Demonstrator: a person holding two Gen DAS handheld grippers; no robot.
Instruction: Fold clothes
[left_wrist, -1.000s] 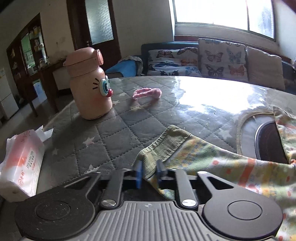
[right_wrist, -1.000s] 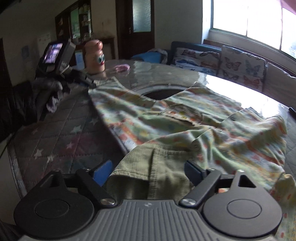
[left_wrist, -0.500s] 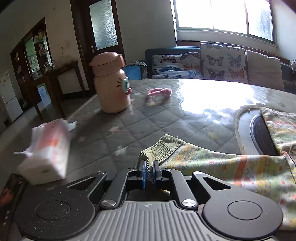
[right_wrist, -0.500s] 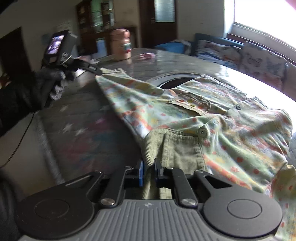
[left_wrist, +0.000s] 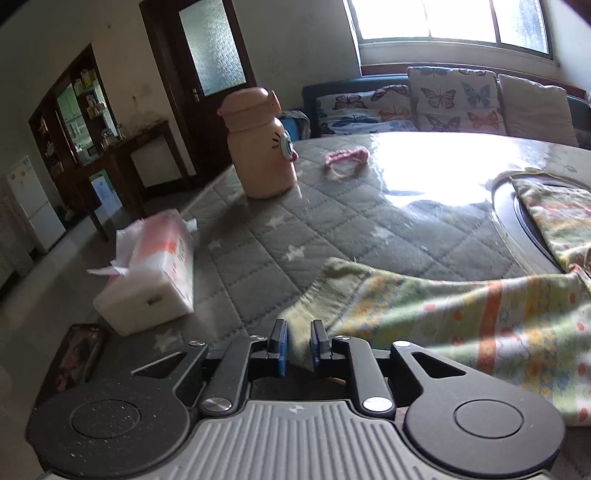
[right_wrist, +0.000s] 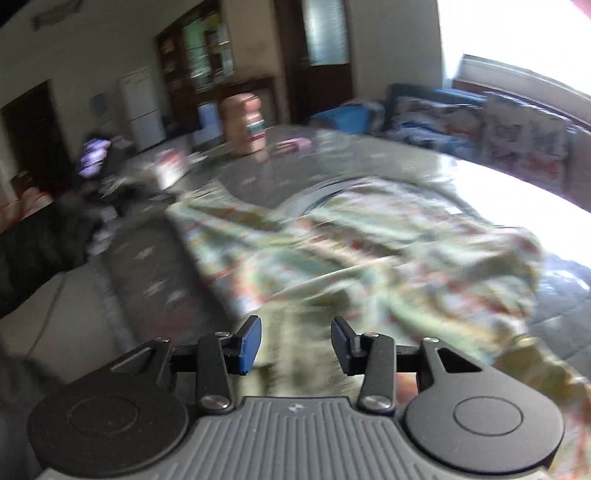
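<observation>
- Far left in left wrist view: dark frame (left_wrist: 79, 354) lying flat at the near-left table edge.
- Tissue pack (left_wrist: 155, 269) just right of the frame, one tissue sticking out of the top.
- Pink bottle (left_wrist: 260, 144) upright farther back, left of centre on the quilted table (left_wrist: 332, 221).
- Pink band (left_wrist: 345, 158) right of the bottle, apart from it, near the glare patch.
- Left gripper (left_wrist: 298, 345): jaws narrow and opening; ribbed green cuff of the shirt (left_wrist: 461, 314) sits between the pads, fabric fills the gap and looks still pinched.
- Shirt runs from that cuff to the right, flat on the table; another part lies over the round inset (left_wrist: 509, 206) far right.
- Right wrist view is motion-blurred. Person's dark sleeve (right_wrist: 33, 254) at left, left gripper blurred beyond it.
- Shirt spread across mid table, bunched toward the right.
- Right gripper (right_wrist: 295, 343): jaws about halfway and opening; green ribbed fabric lies in the gap, pads look clear of it, not gripped.
- Sofa (left_wrist: 443, 99) with butterfly cushions behind the table, window above.
</observation>
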